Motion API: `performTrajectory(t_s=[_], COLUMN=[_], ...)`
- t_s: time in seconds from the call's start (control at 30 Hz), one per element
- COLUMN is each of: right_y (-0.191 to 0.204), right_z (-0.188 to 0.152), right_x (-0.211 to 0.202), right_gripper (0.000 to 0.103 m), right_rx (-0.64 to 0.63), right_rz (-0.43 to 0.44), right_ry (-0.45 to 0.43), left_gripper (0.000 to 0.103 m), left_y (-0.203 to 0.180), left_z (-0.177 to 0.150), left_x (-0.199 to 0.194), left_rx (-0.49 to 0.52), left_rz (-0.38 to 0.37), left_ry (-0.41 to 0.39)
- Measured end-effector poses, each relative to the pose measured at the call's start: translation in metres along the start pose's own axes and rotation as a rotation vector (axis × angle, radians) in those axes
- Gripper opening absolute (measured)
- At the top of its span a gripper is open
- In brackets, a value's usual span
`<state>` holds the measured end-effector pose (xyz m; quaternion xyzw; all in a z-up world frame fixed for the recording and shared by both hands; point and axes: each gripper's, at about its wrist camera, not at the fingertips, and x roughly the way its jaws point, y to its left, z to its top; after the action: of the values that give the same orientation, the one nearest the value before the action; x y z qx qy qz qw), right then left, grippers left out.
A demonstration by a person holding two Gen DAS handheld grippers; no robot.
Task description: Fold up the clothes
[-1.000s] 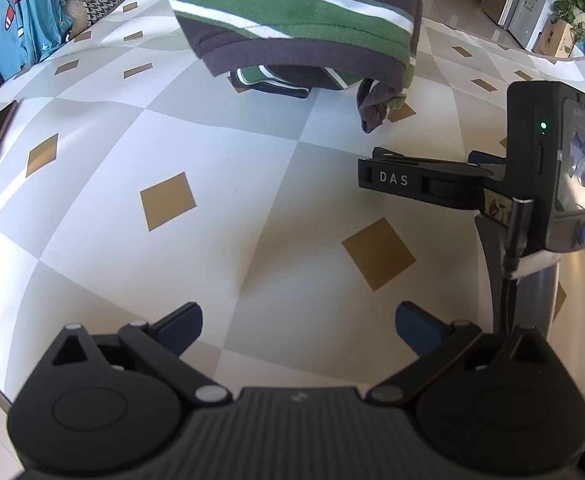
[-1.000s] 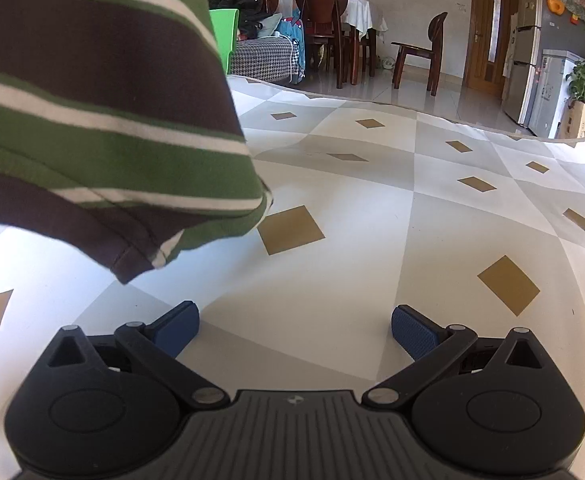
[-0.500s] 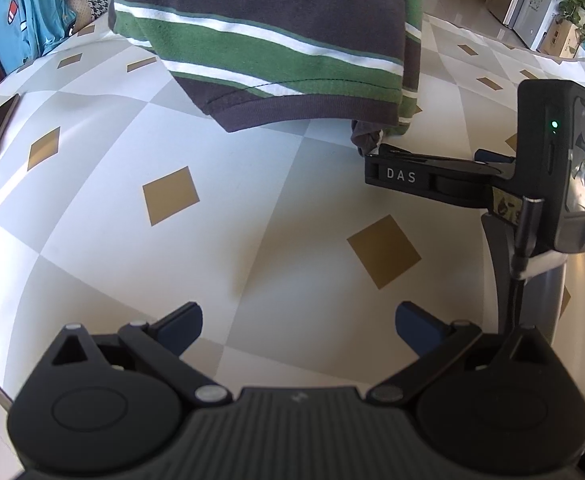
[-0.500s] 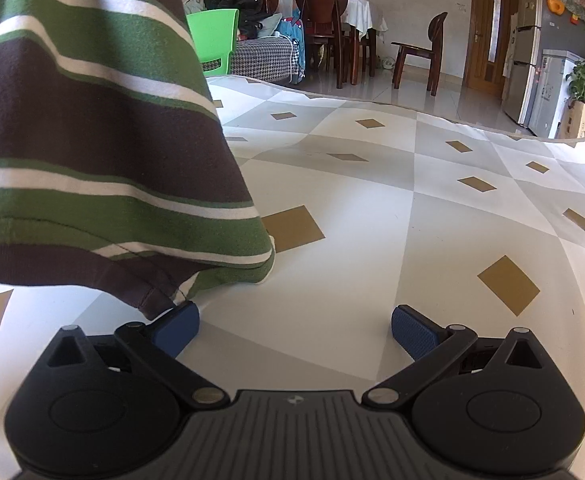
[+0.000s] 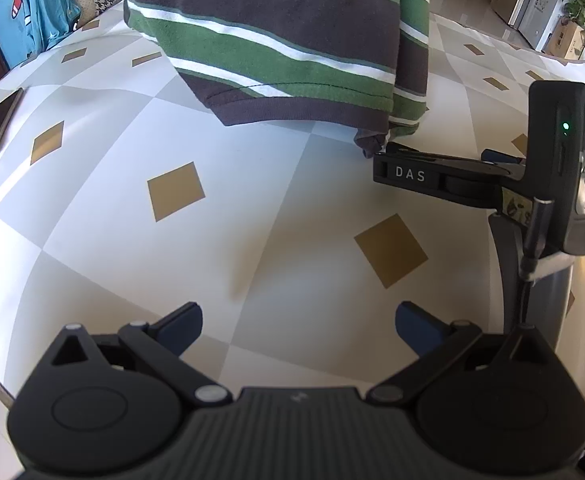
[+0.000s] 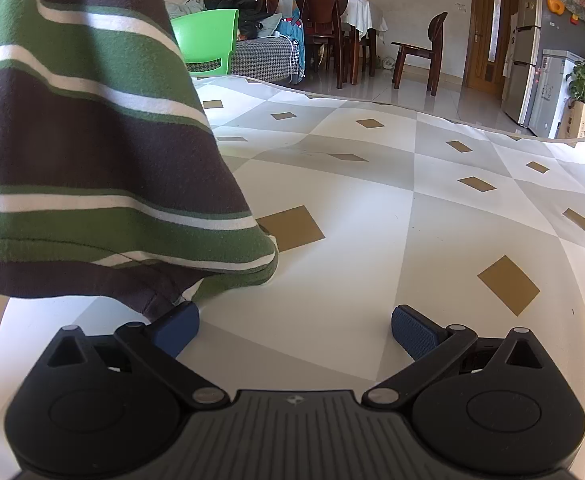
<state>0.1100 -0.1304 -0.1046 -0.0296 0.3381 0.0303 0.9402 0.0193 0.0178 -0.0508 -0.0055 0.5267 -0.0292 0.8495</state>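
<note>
The brown, green and white striped knit shirt (image 5: 292, 40) has dropped nearer, its hem now touching my right gripper (image 6: 294, 330), so with both sets of fingers released above the diamond-patterned surface (image 5: 252, 208), left gripper (image 5: 298, 326) included, I judge a grasp comes next.

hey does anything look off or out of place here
The striped shirt hangs bunched above the checked tablecloth, held by neither open gripper; its corner touches the right gripper's left finger. The left gripper holds nothing.

Bright daylight, soft shadows on the tablecloth (image 5: 252, 208), sharp focus, strong fisheye bending and dark corners at the edges.
</note>
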Motion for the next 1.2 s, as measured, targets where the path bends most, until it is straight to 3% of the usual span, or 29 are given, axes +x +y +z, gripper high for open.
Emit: performTrajectory(t_s=[1.2], right_y=[0.000], right_z=[0.000], right_x=[0.000], right_gripper=[0.103], right_rx=[0.000], right_rz=[0.000], right_ry=[0.000], left_gripper=[0.103], left_y=[0.012], left_z=[0.008], left_x=[0.003], left_rx=[-0.035], left_rz=[0.050], left_ry=[0.000])
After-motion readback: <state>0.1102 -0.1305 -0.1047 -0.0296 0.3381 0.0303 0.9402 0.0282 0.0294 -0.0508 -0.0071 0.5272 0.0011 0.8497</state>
